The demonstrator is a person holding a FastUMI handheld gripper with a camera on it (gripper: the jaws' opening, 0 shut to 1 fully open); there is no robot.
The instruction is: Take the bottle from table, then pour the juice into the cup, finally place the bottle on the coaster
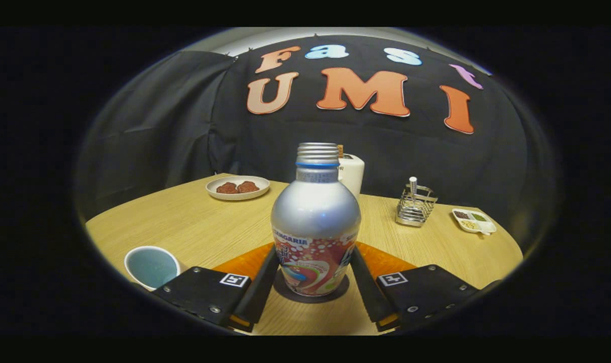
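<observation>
Two fingers (262, 282) of the gripper (313, 280) flank the lower body of the bottle (314, 227), one on each side. Each finger lies against, or just beside, the bottle's printed wall; whether both press on it cannot be told, so the grip state is uncertain. The fingers reach forward level with the table (199, 227), angled slightly inward toward the bottle.

The bottle stands upright between the fingers. Its upper body is bare metal, its lower body carries a coloured label, and its threaded neck is uncapped, with a blue ring under the threads. Its base sits on a dark round coaster (285, 295), whose edge shows in front of the bottle between the fingers. An orange mat (386, 262) lies under the coaster and spreads out behind both fingers.

Left of the bottle, just beside the left finger block, stands a white cup (151, 266) with a blue inside. Whether it holds liquid cannot be told.

Behind the bottle and partly hidden by it stands a white container (353, 174). Far left of the bottle, at the rear of the table, a plate (238, 187) holds two brown pieces of food. Right of the bottle stands a wire rack (415, 206) holding a white stick-like item, and beyond the rack lies a small divided dish (473, 221).
</observation>
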